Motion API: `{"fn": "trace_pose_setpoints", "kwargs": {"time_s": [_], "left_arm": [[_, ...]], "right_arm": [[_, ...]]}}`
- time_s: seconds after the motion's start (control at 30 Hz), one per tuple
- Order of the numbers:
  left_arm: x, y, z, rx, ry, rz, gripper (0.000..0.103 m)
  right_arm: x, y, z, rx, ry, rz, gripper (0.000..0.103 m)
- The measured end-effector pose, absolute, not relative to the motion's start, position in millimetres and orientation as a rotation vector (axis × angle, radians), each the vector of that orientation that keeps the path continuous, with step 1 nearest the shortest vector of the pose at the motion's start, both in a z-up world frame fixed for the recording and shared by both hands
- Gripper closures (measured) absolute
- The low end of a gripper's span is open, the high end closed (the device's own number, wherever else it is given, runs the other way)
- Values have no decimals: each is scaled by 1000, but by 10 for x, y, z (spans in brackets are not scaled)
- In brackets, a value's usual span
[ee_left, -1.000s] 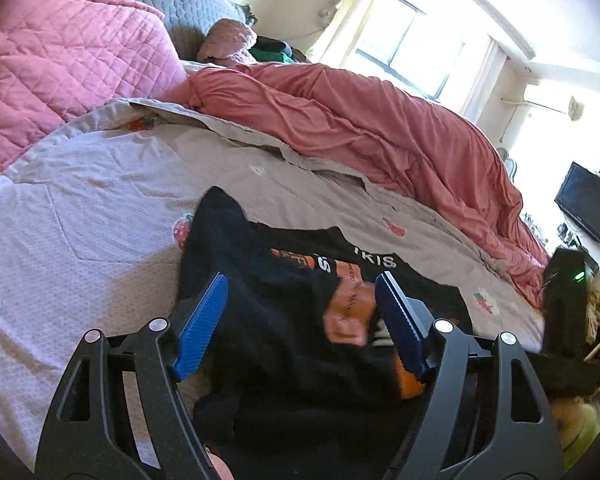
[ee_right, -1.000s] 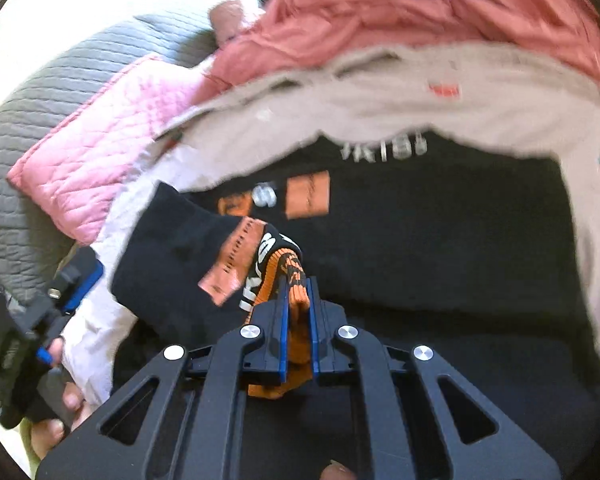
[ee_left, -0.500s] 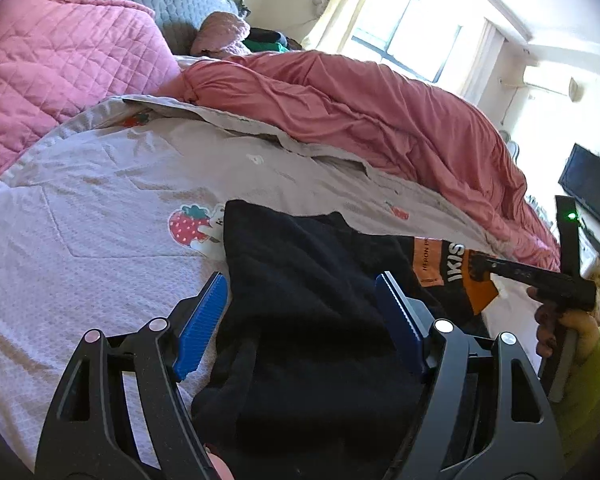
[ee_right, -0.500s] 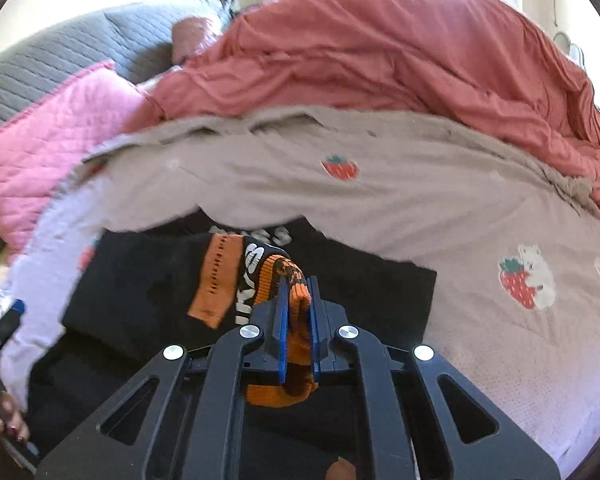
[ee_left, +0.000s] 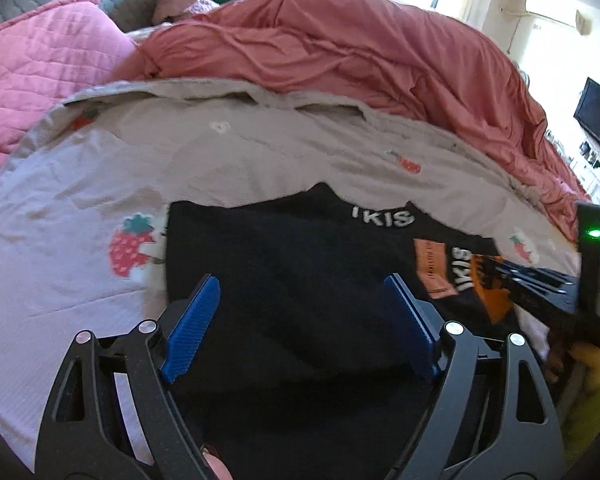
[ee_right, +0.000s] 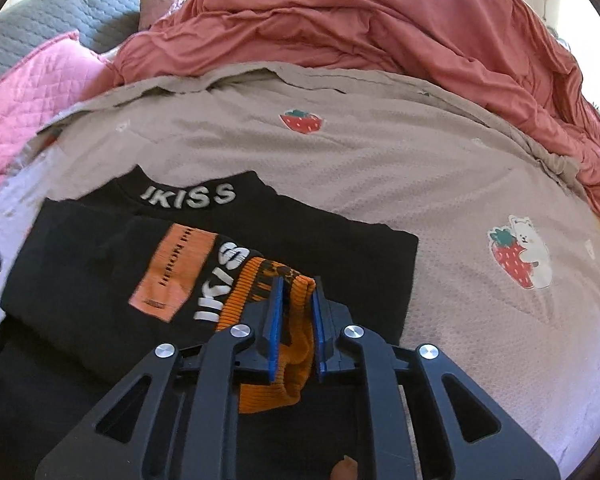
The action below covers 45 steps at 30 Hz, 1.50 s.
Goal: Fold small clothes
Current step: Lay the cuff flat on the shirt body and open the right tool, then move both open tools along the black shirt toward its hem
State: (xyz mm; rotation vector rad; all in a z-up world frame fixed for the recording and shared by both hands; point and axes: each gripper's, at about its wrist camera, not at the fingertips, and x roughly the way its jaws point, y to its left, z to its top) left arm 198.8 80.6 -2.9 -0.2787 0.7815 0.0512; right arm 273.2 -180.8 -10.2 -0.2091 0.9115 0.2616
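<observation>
Right gripper (ee_right: 295, 312), angled down at lower centre of its frame, has just been easing apart; blue pads look barely off the orange cuff (ee_right: 296, 320) between them, contact hard to call. Left gripper (ee_left: 300, 320) spread wide, opening further, nothing between, tilted down over the black sweater (ee_left: 284, 280) lying mid-frame on the grey strawberry blanket (ee_left: 260, 152). Sweater's near edge cut off behind gripper frames.
</observation>
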Motion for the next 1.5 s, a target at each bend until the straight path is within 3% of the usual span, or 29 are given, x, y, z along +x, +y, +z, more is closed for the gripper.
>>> {"fn": "trace_pose_setpoints", "kwargs": {"time_s": [0.13,0.43,0.57,0.73,0.83,1.03,1.1,1.17,1.43,1.47,1.5], "left_arm": [[2050,905,-448,-310,866,41,27],[1828,999,-285,-350,785,18,26],[1735,903,-184,-283,777,6,24],[1837,839,-298,-235,842,1,22],[1863,863,-352,-239,866,1,22],[1882,852,-370,-226,874,5,20],[1865,855,-345,-221,872,5,19],[1830,888,-299,-230,861,5,17],[1694,1035,-98,-301,792,-3,10],[1678,1048,-76,-304,786,-2,10],[1664,1060,-59,-307,780,-1,10]], "right_arm": [[2811,-1969,-238,-227,946,177,89],[2466,-1891,106,-99,840,333,84],[2323,-1594,65,-152,851,435,75],[2283,-1427,-152,-182,930,443,73],[2338,-1487,-270,-174,980,387,60],[2345,-1537,-315,-132,992,384,60],[2316,-1561,-279,-125,994,380,56],[2286,-1599,-239,-106,986,388,43],[2164,-1795,-145,-37,977,384,40],[2154,-1810,-136,-32,975,381,26],[2140,-1827,-125,-23,967,373,21]]}}
